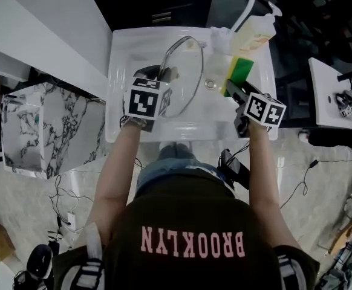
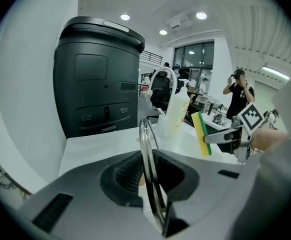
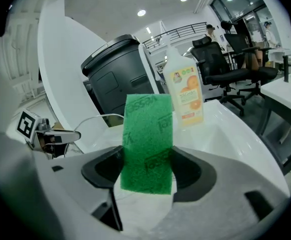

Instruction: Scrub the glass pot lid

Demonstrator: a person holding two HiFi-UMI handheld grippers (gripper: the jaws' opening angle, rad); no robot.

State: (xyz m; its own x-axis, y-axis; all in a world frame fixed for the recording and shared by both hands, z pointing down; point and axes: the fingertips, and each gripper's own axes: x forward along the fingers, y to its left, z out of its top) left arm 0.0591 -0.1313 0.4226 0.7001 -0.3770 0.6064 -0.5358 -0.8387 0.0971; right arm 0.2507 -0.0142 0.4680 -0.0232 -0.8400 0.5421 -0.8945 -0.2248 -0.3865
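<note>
Over sink [image 1: 123, 133] — glass lid [image 1: 189, 71], sponge [image 1: 241, 71]

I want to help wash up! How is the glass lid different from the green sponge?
The glass lid is round, see-through and metal-rimmed; the sponge is a flat block, green on one side and yellow on the other. The lid looks far bigger than the sponge. The left tongs pinch the lid's edge, the right tongs the sponge. Both are clamped over the white sink.

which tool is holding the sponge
The right tool: it is clamped on the green sponge. The left tool instead grips the glass pot lid by its rim.
</note>
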